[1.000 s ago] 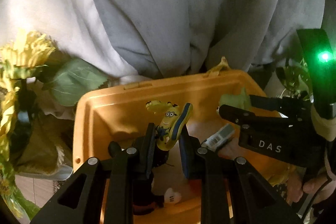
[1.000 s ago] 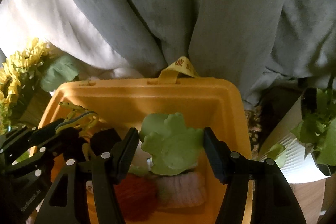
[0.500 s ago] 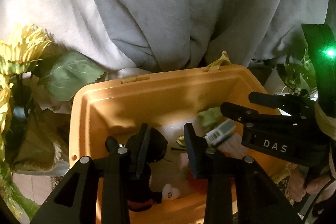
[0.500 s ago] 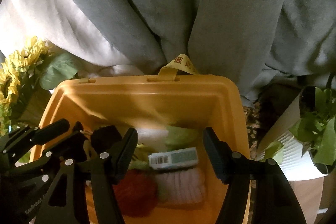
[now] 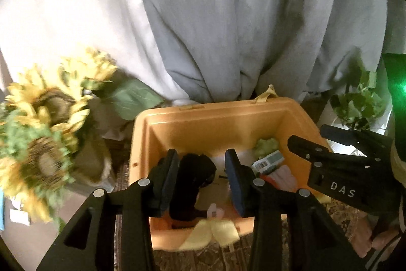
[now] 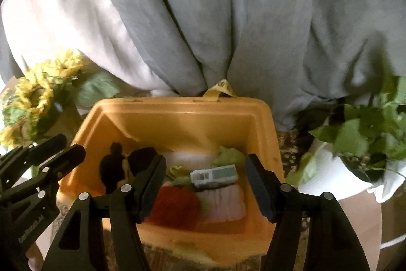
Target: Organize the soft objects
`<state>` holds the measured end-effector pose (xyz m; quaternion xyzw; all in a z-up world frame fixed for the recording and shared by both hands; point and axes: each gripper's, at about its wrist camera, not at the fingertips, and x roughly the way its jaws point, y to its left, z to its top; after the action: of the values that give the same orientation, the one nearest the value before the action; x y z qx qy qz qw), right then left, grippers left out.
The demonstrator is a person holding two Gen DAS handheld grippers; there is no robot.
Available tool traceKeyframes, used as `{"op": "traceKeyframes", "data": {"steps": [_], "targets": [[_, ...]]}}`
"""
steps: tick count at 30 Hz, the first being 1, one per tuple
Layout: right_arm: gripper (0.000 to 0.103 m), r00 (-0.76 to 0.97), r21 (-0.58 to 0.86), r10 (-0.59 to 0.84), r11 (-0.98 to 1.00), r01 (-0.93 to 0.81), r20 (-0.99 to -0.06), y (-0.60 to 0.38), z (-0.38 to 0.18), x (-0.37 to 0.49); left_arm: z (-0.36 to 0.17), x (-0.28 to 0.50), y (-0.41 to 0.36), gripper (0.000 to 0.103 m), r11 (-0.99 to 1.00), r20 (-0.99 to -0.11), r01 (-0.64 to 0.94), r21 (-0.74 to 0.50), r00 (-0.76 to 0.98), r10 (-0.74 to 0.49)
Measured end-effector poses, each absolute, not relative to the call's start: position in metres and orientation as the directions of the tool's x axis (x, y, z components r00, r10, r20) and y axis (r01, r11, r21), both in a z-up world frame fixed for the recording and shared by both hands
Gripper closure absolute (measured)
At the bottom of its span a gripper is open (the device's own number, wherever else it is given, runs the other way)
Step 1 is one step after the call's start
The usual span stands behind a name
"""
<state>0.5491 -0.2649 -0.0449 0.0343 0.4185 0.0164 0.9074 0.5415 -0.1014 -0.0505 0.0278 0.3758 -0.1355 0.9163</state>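
- The left hand-held gripper (image 5: 200, 179) fills the bottom of the left wrist view; its jaws have just been opening, stand narrowly apart and grip nothing, with a black soft toy (image 5: 192, 184) seen in the gap, lying in the bin below.
- The right hand-held gripper (image 6: 205, 184) sits at the bottom of the right wrist view, jaws moderately wide and empty, above the bin's contents.
- In the left wrist view the right hand-held gripper also shows at the lower right, with part of a hand (image 5: 373, 238) behind it.
- The orange bin (image 6: 177, 118) stands in the lower middle of both views, open at the top.
- Inside it, nearest the camera in the right wrist view, lie a red soft thing (image 6: 177, 205) and a pale pink soft thing (image 6: 225, 202), side by side.
- A small white and green box with a barcode (image 6: 215, 175) rests on top of the pink thing.
- Beyond it lies a green soft thing (image 6: 228, 155), and a white soft thing (image 6: 185, 158) lies against the far wall.
- A yellow cloth (image 5: 213, 233) hangs over the bin's near rim in the left wrist view.
- Yellow sunflowers (image 5: 43, 133) stand left of the bin.
- A leafy green plant (image 6: 368, 128) in a white pot stands to the right.
- Grey curtains (image 6: 228, 17) hang behind, filling the upper frame.
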Motion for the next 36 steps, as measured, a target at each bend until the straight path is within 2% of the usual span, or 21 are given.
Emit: {"op": "traceKeyframes", "data": {"steps": [7, 10, 13, 16, 18, 26, 36], "targets": [[0.037, 0.728, 0.059, 0.036, 0.998, 0.007, -0.685, -0.253, -0.012, 0.492, -0.021, 0.489, -0.086, 0.054, 0.971, -0.622, 0.24, -0.026, 0.756, -0.203], [0.032, 0.754, 0.049, 0.017, 0.999, 0.021, -0.657, -0.249, -0.002, 0.467, -0.009, 0.463, -0.079, 0.048, 0.974, -0.586, 0.226, -0.012, 0.788, -0.19], [0.032, 0.777, 0.029, -0.013, 0.999, 0.04, -0.629, -0.244, 0.008, 0.439, -0.001, 0.436, -0.073, 0.045, 0.978, -0.556, 0.208, 0.004, 0.813, -0.171], [0.031, 0.796, 0.024, -0.033, 0.998, 0.059, -0.604, -0.239, 0.016, 0.409, 0.005, 0.415, -0.067, 0.041, 0.979, -0.54, 0.203, -0.003, 0.824, -0.172], [0.028, 0.806, 0.025, -0.039, 0.997, 0.067, -0.59, -0.239, 0.02, 0.394, 0.009, 0.398, -0.063, 0.035, 0.981, -0.523, 0.196, 0.001, 0.836, -0.167], [0.022, 0.853, 0.008, -0.072, 0.996, 0.089, -0.516, -0.232, 0.035, 0.328, 0.021, 0.342, -0.056, 0.025, 0.984, -0.48, 0.176, 0.02, 0.865, -0.145], [0.022, 0.878, 0.037, -0.048, 0.996, 0.075, -0.476, -0.235, 0.048, 0.265, 0.034, 0.276, -0.059, 0.009, 0.991, -0.433, 0.135, 0.018, 0.894, -0.114]]}}
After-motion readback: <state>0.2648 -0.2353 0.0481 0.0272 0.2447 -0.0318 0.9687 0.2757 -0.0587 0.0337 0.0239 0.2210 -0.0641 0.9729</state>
